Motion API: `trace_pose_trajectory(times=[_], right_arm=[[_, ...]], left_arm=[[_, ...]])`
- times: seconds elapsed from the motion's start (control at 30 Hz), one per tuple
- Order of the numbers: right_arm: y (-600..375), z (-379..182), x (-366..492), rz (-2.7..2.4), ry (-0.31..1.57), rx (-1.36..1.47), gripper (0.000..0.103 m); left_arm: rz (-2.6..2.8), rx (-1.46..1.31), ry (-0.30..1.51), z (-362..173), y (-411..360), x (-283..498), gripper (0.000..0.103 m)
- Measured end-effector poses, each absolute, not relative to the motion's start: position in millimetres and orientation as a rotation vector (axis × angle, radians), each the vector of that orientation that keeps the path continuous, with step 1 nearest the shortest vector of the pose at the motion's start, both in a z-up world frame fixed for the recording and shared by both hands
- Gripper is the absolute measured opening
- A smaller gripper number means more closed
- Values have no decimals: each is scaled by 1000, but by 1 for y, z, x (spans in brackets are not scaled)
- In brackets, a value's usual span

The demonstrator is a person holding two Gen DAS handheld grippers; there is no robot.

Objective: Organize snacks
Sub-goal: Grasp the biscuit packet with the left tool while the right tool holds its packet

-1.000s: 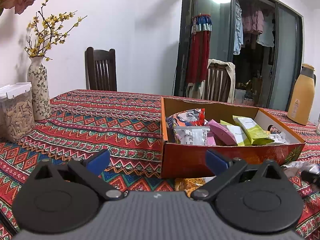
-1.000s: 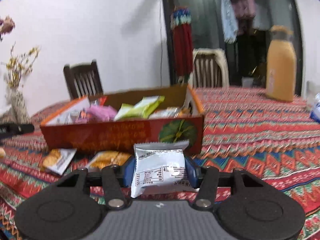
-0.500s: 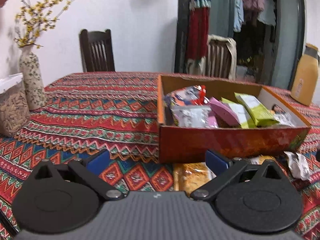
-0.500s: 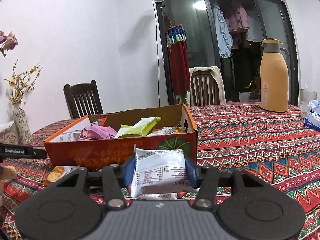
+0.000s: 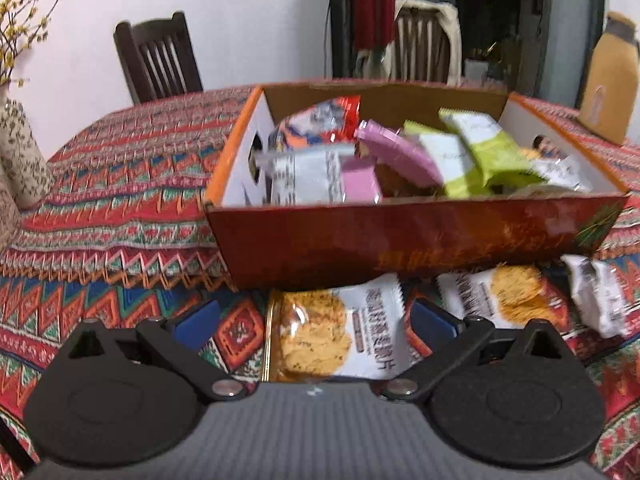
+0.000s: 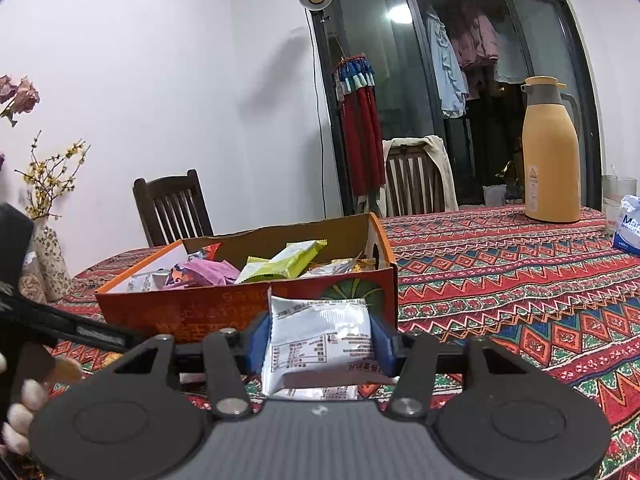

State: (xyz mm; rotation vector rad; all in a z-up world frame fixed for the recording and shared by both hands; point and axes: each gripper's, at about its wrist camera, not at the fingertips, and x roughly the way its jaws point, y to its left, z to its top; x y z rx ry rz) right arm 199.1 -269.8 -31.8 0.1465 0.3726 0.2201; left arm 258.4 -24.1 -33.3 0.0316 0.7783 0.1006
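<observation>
R gripper (image 6: 320,340) jaws clamp silver foil snack packet (image 6: 318,344), raised before orange cardboard box (image 6: 240,308). L gripper (image 5: 314,320) jaws wide apart, straddling clear cracker packet (image 5: 340,336) on bench by box's front wall.

The blue-white pack (image 6: 630,222) at the right edge reads "Man…", cut off. Print on the cracker packet (image 5: 340,334), silver packet (image 6: 320,340) and box (image 5: 400,240) is illegible.

white wall (image 6: 160,80), wooden chair (image 6: 172,208), glass door (image 6: 460,92)
</observation>
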Motion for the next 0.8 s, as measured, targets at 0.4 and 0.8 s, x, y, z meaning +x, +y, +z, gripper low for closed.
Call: trace_pose_trajectory(times=[0.4,0.8], right_arm=[[-268,-32,200,224,372,142,52],[-268,-32,198,224,361,137,52]], left_arm=[[55,-13,784,-40,-19,256,86],[22,2,729,-35,-25,247,55]])
